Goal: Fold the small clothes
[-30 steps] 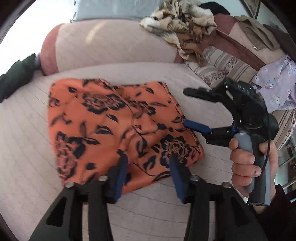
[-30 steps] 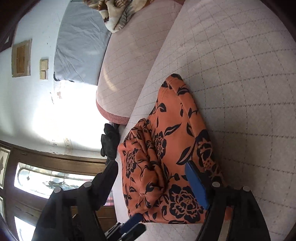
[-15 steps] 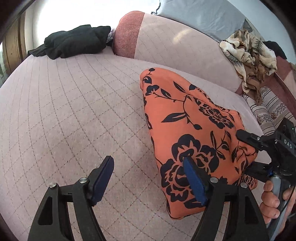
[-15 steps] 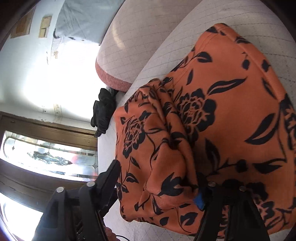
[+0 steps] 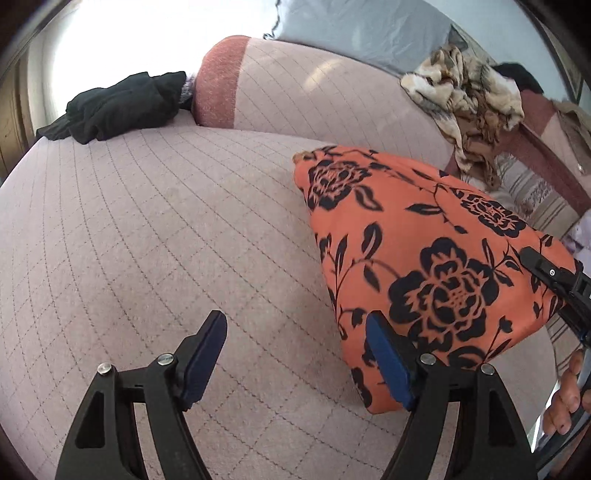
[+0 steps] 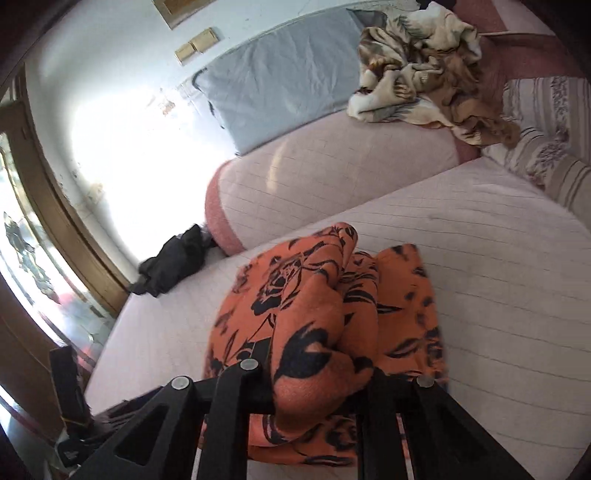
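An orange garment with black flowers point(image 5: 424, 258) lies folded on the pink quilted seat point(image 5: 147, 240). My left gripper point(image 5: 295, 321) is open above bare seat just left of the garment, and its right pad point(image 5: 388, 362) is at the cloth's near edge. In the right wrist view my right gripper point(image 6: 317, 369) is closing, with a bunched fold of the garment point(image 6: 314, 295) pinched between its fingers and raised off the seat. One black finger of the right gripper point(image 5: 554, 277) shows at the garment's right side, with a person's hand point(image 5: 569, 391) below it.
A black garment point(image 5: 122, 107) lies at the seat's far left. A pink bolster point(image 5: 295, 96) and a grey pillow point(image 5: 351, 33) back the seat. A beige patterned blanket point(image 5: 469, 92) is heaped at the far right, beside a striped cushion point(image 6: 546, 155).
The right jaws closed on a fold of the orange garment and rose with it. The left gripper opened and slid left, off the garment onto the seat.
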`<move>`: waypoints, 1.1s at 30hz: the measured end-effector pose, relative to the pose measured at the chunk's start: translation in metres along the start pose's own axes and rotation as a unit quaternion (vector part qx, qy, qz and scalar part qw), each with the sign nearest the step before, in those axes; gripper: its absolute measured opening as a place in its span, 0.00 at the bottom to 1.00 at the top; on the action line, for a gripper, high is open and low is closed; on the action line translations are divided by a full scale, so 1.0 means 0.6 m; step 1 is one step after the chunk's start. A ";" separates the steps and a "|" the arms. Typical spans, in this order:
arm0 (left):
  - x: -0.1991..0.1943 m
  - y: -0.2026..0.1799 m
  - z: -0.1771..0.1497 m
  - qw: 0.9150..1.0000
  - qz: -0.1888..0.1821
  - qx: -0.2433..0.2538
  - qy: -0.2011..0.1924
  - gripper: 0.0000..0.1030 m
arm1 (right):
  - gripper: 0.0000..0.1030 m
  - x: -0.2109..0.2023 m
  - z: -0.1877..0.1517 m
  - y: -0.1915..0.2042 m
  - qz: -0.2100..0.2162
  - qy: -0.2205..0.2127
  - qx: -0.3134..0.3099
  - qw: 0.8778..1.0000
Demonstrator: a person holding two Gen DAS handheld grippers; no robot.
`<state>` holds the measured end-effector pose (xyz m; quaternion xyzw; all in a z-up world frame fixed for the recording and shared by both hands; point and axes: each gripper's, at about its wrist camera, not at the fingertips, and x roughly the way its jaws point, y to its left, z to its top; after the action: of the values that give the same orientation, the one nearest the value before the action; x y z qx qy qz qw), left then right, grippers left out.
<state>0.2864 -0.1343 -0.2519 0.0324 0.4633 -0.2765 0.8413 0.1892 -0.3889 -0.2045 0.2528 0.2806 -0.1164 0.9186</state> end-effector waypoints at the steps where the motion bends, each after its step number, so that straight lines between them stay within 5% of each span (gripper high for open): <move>1: 0.009 -0.011 -0.005 1.000 0.008 0.011 0.007 0.76 | 0.17 0.005 -0.005 -0.018 -0.012 0.030 0.006 0.999; 4: 0.014 -0.031 -0.007 0.999 0.025 0.037 0.000 0.76 | 0.20 0.049 -0.033 -0.068 -0.061 0.151 0.039 0.986; 6: 0.009 -0.034 -0.004 0.998 0.029 0.047 -0.002 0.76 | 0.20 0.061 -0.032 -0.090 -0.054 0.182 0.072 0.979; 9: 0.012 -0.020 -0.007 0.999 0.024 0.038 0.007 0.77 | 0.33 0.034 -0.002 -0.115 -0.036 0.132 0.116 0.984; 11: 0.016 -0.013 -0.008 0.999 0.026 0.028 0.013 0.78 | 0.60 0.014 0.018 -0.130 -0.061 0.084 0.139 0.985; 13: 0.018 -0.006 -0.005 0.999 0.022 0.022 0.018 0.78 | 0.60 0.001 0.043 -0.134 -0.071 0.019 0.142 0.987; 16: 0.019 -0.003 -0.005 0.999 0.020 0.015 0.020 0.78 | 0.60 0.031 0.082 -0.122 -0.034 0.008 0.108 0.994; 25: 0.023 -0.021 -0.008 0.997 0.055 0.056 0.011 0.79 | 0.54 0.172 0.087 0.024 0.061 0.099 -0.016 0.993; 28: 0.028 -0.023 -0.008 0.996 0.062 0.066 0.012 0.79 | 0.51 0.243 0.072 0.028 0.016 0.145 -0.038 0.989; 30: 0.030 -0.023 -0.007 0.996 0.062 0.070 0.012 0.80 | 0.27 0.288 0.061 0.000 -0.075 0.173 -0.060 0.980; 32: 0.028 -0.021 -0.004 0.996 0.058 0.063 0.011 0.81 | 0.00 0.292 0.063 -0.051 -0.064 0.171 -0.014 0.983; 33: 0.026 -0.020 -0.002 0.997 0.055 0.060 0.010 0.81 | 0.00 0.288 0.067 -0.072 -0.056 0.180 0.016 0.982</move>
<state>0.2861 -0.1508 -0.2623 0.1111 0.4520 -0.2568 0.8470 0.3330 -0.4592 -0.2922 0.2684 0.4529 -0.1251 0.8409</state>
